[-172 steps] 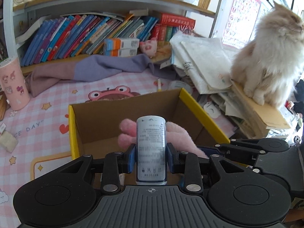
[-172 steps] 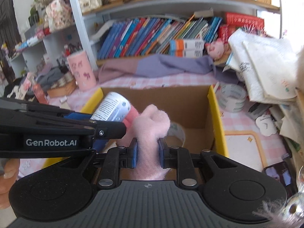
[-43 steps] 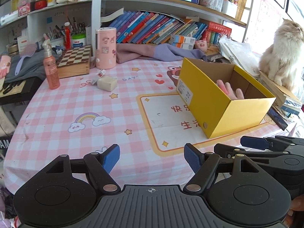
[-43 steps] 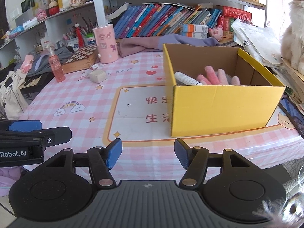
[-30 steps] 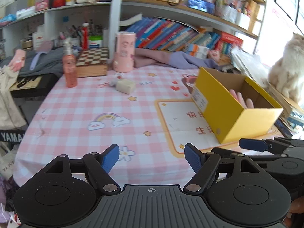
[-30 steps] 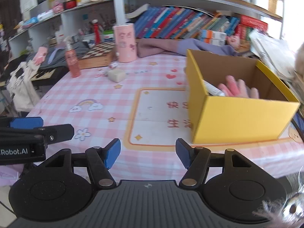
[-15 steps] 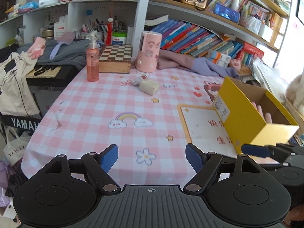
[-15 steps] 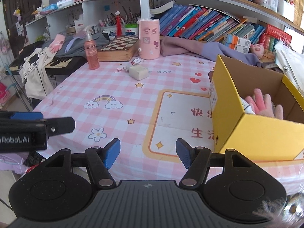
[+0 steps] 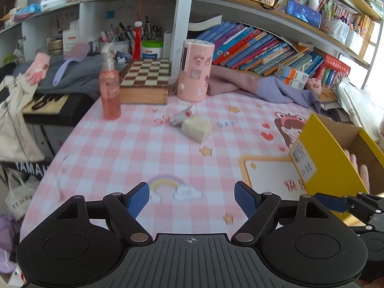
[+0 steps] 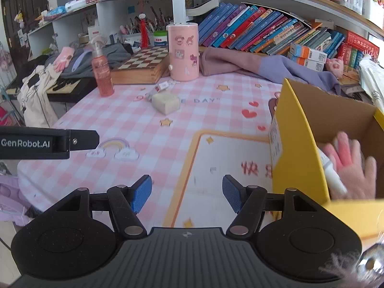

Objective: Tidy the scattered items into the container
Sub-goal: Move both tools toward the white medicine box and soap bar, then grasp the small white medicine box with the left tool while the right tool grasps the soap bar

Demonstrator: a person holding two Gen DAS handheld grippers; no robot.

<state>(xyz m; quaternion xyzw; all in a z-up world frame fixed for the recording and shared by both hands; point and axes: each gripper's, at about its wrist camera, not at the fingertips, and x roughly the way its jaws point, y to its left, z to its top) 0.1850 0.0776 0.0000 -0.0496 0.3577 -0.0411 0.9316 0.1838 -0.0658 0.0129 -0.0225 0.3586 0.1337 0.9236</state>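
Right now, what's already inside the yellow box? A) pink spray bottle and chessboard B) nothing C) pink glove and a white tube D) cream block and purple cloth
C: the right wrist view shows the pink glove and a white tube lying inside the yellow box.

Yellow box right of the right gripper, cut by frame edge, pink glove inside blurred, white tube half hidden by wall
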